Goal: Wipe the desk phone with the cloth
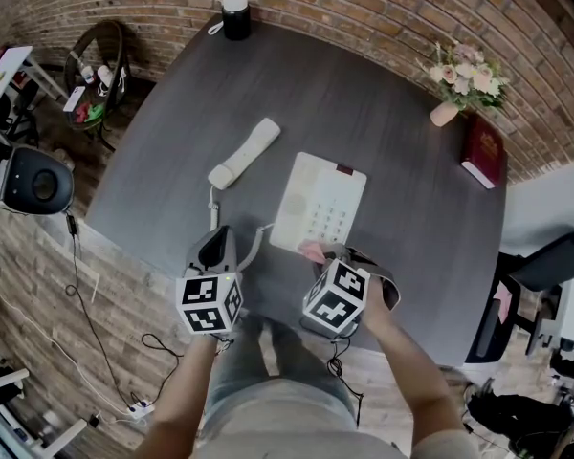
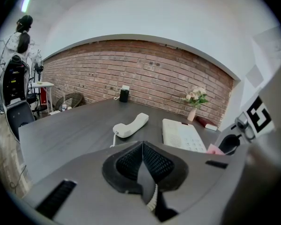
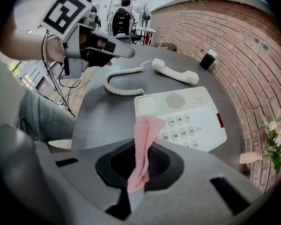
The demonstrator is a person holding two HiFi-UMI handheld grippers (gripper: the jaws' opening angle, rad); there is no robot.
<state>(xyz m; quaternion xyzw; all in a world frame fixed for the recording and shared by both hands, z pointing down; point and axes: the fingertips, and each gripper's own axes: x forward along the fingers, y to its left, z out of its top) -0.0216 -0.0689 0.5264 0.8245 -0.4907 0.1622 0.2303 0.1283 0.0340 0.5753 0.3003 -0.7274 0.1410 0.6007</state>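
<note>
A white desk phone base lies on the dark round table. Its handset is off the cradle, lying to the left, joined by a coiled cord. At the base's near edge my right gripper is shut on a pink cloth. The cloth hangs over the base just below the keypad. My left gripper is shut and holds nothing. It hovers over the cord near the table's front edge, left of the base.
A black cylinder stands at the far edge. A vase of flowers and a red book sit at the far right. Office chairs stand beside the table, and cables trail over the floor.
</note>
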